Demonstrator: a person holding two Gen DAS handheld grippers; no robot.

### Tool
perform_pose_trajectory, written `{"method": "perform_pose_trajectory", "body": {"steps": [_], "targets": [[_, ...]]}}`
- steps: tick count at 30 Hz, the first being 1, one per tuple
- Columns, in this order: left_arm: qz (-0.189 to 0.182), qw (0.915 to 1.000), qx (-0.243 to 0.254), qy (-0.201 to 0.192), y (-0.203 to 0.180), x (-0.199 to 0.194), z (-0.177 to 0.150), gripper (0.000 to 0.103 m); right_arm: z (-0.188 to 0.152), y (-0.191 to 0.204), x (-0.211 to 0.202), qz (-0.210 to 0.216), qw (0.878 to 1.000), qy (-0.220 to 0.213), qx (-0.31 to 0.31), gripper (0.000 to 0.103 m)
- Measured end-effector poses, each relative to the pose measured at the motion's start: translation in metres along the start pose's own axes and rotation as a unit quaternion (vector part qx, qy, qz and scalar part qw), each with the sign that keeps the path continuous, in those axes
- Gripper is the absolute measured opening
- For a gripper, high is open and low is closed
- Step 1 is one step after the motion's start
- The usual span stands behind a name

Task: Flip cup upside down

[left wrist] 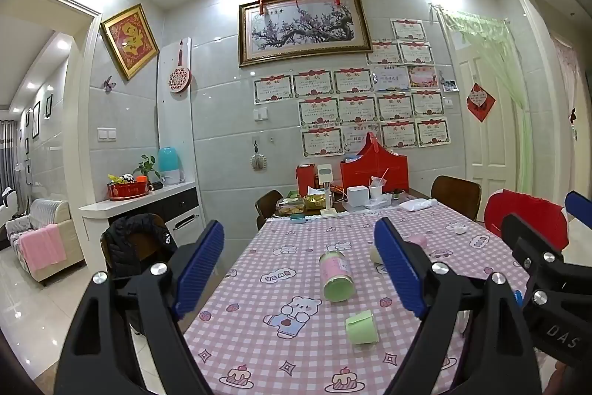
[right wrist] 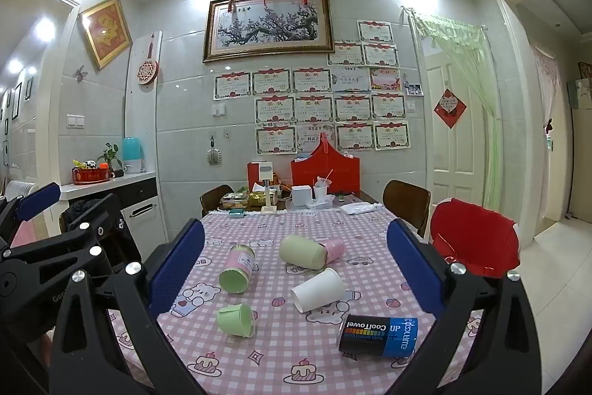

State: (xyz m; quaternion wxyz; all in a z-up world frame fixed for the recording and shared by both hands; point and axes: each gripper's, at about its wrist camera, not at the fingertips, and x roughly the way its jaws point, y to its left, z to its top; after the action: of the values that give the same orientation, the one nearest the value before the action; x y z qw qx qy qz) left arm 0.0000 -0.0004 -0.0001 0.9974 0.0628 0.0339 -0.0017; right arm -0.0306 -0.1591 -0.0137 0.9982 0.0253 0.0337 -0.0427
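Both tools, left tool (left wrist: 299, 269) and right tool (right wrist: 296, 269), held apart and empty above worktop (right wrist: 281, 354). White cup (right wrist: 319, 288) on its side mid-worktop, mouth near-left. Best gripped across the wall, lifted clear of can (right wrist: 379, 335), then set mouth down.

Pink-and-white gingham tablecloth (right wrist: 281, 350), printed with bears and cakes, is covering the worktop. Lying on it are a white paper cup (right wrist: 318, 289), a pale green cup (right wrist: 236, 320), a pink-labelled jar with a green lid (right wrist: 236, 269) and a black-and-blue canister (right wrist: 379, 335) showing a rainbow stripe. Each hand-held gripper (right wrist: 296, 269) is showing blue pads (right wrist: 174, 269) on black arms.
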Motion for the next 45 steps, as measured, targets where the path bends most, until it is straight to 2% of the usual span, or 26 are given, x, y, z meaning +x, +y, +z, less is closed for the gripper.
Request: {"method": "perform_pose_trajectory", "body": {"steps": [45], "targets": [[-0.002, 1.0, -0.003, 0.0, -0.002, -0.004, 0.005, 0.082, -0.001, 0.003, -0.002, -0.001, 1.0, 0.002, -0.003, 0.095]]}}
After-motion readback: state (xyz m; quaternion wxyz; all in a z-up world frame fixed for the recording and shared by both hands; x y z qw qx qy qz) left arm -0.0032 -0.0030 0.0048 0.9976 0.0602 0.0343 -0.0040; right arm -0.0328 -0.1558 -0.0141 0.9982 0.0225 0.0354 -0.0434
